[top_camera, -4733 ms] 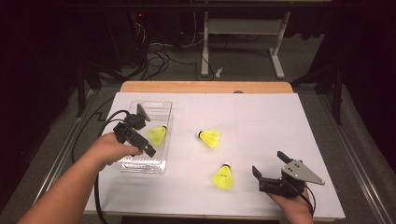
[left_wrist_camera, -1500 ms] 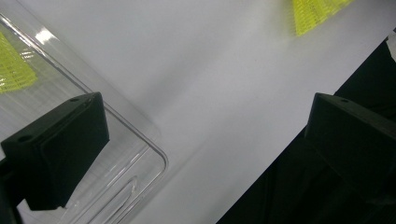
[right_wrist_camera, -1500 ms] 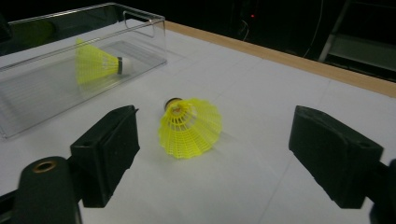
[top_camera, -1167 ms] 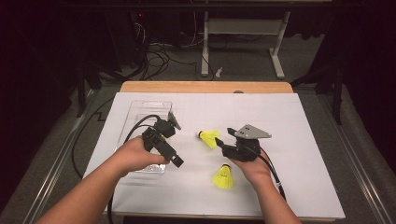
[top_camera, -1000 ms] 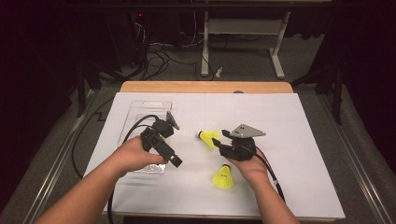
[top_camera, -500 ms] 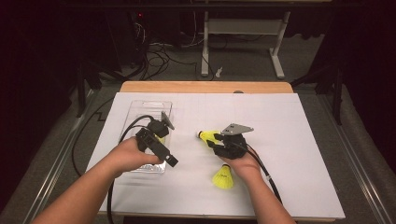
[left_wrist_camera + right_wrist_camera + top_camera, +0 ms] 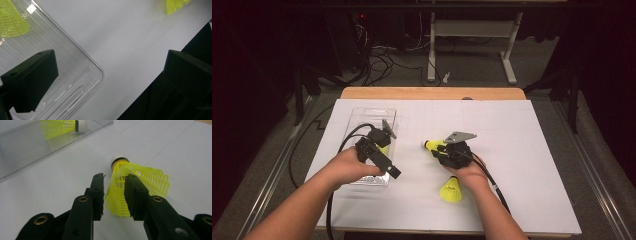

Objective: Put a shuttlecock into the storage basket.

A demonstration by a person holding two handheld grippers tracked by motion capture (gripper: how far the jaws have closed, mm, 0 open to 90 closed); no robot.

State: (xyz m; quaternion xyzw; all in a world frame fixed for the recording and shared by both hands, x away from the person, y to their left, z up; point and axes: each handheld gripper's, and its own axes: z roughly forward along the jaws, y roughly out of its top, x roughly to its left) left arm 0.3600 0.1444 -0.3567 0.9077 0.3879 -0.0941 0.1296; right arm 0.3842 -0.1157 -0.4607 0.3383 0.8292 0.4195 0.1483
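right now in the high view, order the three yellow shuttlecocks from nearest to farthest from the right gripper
1. Shuttlecock between the jaws of the right gripper: middle shuttlecock.
2. Front shuttlecock, by the right wrist.
3. Tray shuttlecock, left, in the clear tray.

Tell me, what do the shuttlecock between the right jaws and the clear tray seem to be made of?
Shuttlecock: likely nylon or plastic; its yellow skirt is a moulded open mesh, with a white, possibly cork or foam, head above a dark band. Tray: apparently thin clear plastic; it is see-through, glossy, with pressed ribs and rounded corners.
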